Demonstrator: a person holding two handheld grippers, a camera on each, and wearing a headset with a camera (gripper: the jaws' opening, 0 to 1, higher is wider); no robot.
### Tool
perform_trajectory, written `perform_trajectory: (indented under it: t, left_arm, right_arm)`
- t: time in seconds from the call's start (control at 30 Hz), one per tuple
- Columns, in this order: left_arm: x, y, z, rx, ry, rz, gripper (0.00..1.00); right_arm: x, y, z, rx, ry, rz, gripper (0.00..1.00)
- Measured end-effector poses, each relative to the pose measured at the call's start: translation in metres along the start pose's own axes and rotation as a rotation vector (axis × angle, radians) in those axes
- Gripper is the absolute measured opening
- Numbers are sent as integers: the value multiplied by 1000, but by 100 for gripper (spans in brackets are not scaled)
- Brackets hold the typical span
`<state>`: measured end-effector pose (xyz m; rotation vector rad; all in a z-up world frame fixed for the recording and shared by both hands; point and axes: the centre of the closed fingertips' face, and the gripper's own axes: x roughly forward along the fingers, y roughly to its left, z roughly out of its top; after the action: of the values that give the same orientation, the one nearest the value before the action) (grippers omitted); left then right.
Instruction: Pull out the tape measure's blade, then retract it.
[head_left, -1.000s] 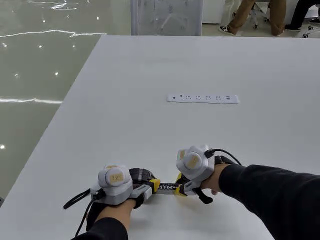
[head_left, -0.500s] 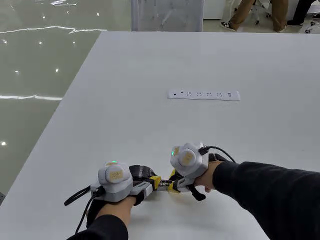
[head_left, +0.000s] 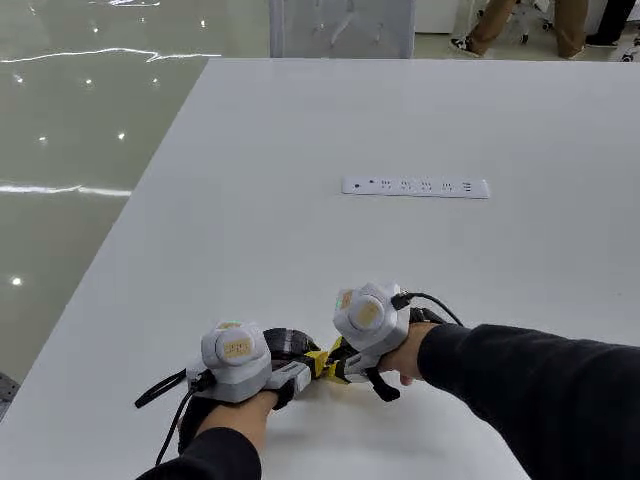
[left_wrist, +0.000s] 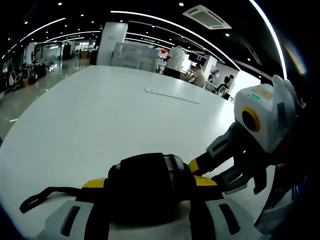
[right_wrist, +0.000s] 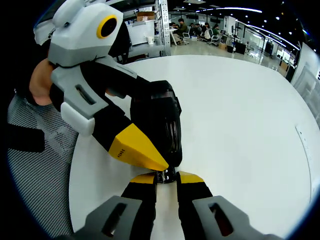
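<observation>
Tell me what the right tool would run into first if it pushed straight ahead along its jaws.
The black tape measure case, almost at once. It sits directly ahead of the right tool, whose jaws pinch the metal blade tip close to the case; the left tool clamps the case.

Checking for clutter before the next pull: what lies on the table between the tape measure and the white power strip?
Nothing. In the head view, the stretch of white table between the tape measure and the power strip is bare.
</observation>
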<state>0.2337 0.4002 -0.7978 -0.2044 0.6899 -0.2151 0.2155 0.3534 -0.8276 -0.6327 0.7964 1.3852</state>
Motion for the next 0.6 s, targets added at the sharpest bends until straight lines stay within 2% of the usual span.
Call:
perform_trajectory:
  t: [0.1, 0.23, 0.6]
  left_arm:
    - [0, 0, 0, 3, 0, -1, 60]
    - [0, 0, 0, 0, 5, -4, 60]
    - [0, 0, 0, 2, 4, -4, 60]
  right_arm:
    - [2, 0, 1, -29, 21, 6, 12]
    - [2, 0, 2, -44, 18, 11, 12]
    - [3, -1, 2, -37, 13, -1, 13]
